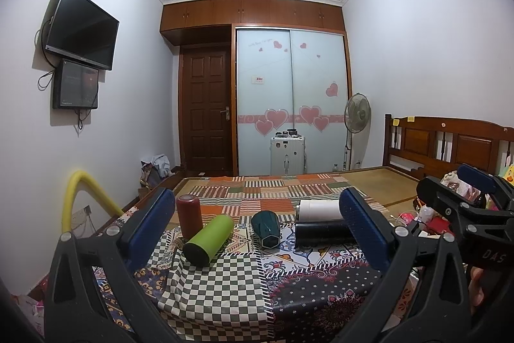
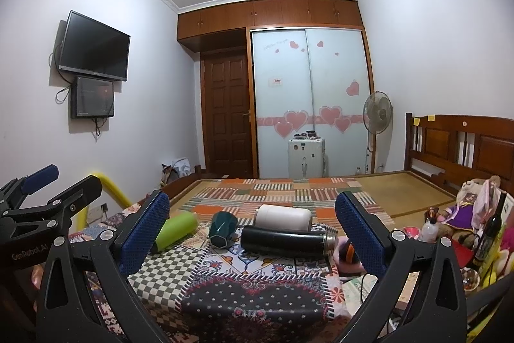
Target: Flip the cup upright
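Observation:
Several cups sit on a patterned cloth (image 1: 225,285) on the bed. A red cup (image 1: 189,216) stands upright at the left. A green cup (image 1: 210,238) (image 2: 176,230), a dark teal faceted cup (image 1: 266,228) (image 2: 222,229), a white cup (image 1: 319,209) (image 2: 284,217) and a black flask (image 1: 323,233) (image 2: 286,241) lie on their sides. My left gripper (image 1: 257,221) is open and empty, in front of the cups. My right gripper (image 2: 252,227) is open and empty, also short of them. Each gripper shows at the edge of the other's view.
A yellow padded rail (image 1: 75,198) stands at the bed's left edge. Toys, a bottle (image 2: 490,230) and clutter lie at the right by the wooden headboard (image 2: 465,143). A white suitcase (image 1: 287,155), a fan (image 1: 356,114) and a wardrobe stand beyond the bed.

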{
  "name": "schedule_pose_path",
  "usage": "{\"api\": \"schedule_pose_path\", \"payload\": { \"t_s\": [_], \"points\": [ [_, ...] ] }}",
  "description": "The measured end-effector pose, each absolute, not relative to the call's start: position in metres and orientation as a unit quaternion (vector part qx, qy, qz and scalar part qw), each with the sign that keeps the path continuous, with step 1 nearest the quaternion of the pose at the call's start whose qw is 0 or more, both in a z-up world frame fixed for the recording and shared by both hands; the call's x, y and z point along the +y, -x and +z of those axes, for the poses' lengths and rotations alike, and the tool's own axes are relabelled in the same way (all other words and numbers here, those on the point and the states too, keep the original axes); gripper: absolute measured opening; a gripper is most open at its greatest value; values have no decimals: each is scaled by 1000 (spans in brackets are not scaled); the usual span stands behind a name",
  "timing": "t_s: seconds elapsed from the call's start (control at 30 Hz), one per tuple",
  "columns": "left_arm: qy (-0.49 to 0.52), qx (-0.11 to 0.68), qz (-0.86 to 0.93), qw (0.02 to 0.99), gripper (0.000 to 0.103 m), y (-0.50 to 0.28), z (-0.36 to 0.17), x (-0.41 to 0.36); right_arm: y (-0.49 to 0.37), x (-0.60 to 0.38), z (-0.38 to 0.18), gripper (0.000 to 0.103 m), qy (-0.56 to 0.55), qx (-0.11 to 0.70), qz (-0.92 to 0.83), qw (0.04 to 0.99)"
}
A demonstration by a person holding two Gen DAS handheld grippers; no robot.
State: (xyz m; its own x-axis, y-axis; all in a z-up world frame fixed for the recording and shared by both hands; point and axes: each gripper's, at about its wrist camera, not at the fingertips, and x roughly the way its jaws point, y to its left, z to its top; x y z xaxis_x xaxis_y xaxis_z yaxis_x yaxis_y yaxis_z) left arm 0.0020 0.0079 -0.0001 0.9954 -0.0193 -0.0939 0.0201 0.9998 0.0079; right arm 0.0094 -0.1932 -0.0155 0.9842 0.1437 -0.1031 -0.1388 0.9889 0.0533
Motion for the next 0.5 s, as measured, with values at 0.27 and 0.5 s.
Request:
{"api": "schedule_pose_path", "payload": {
  "t_s": [0.27, 0.5],
  "points": [
    [-8, 49, -9, 999, 103, -2, -1, 7, -11, -192, -13, 103, -23, 58, 75, 995],
    [-6, 51, -9, 999, 103, -4, -1, 8, -12, -192, -13, 103, -24, 61, 77, 995]
  ]
}}
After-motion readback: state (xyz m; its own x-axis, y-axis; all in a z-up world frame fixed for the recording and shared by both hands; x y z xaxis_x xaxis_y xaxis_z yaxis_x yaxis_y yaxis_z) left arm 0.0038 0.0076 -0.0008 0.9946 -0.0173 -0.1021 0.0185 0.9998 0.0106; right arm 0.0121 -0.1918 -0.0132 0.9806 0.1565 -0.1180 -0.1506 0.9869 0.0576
